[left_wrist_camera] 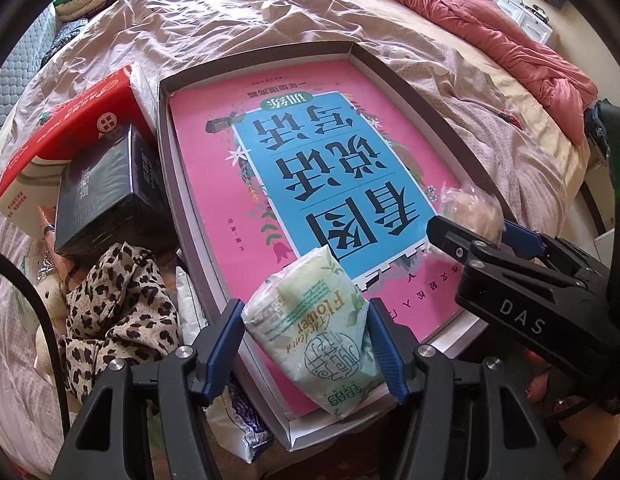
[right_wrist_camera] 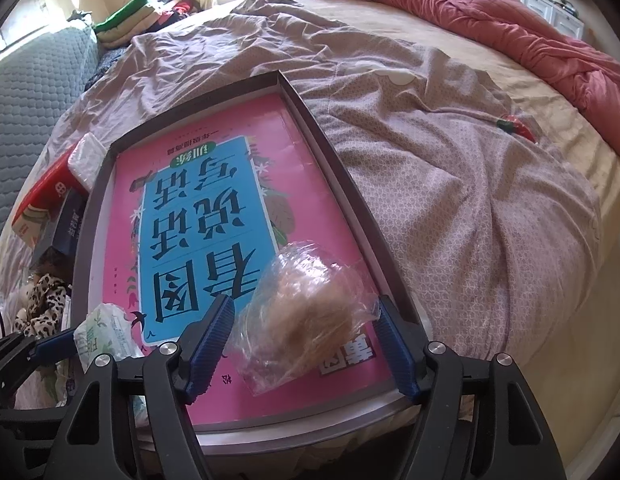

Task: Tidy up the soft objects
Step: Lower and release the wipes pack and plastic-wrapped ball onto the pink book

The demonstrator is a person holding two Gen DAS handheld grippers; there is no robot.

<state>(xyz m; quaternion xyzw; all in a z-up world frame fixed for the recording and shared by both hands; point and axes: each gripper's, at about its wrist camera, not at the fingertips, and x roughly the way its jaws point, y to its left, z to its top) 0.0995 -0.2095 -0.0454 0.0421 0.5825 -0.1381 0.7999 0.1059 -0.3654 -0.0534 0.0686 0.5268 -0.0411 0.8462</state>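
Observation:
A shallow grey box [left_wrist_camera: 166, 152] lies on the bed with a pink and blue book [left_wrist_camera: 310, 168] inside. My left gripper [left_wrist_camera: 306, 340] holds a pale green tissue pack [left_wrist_camera: 313, 344] between its blue pads, over the box's near edge. My right gripper [right_wrist_camera: 306, 340] holds a clear plastic bag with a tan fluffy object [right_wrist_camera: 306, 320] over the book's near right corner. The right gripper also shows in the left wrist view [left_wrist_camera: 465, 232], and the green pack in the right wrist view [right_wrist_camera: 106, 336].
Left of the box lie a red carton [left_wrist_camera: 70, 132], a black box [left_wrist_camera: 106, 188], a leopard-print cloth [left_wrist_camera: 118, 304] and a white packet [left_wrist_camera: 238, 428]. A pink quilt [right_wrist_camera: 509, 28] is bunched at the far right. Folded clothes [right_wrist_camera: 134, 16] sit far left.

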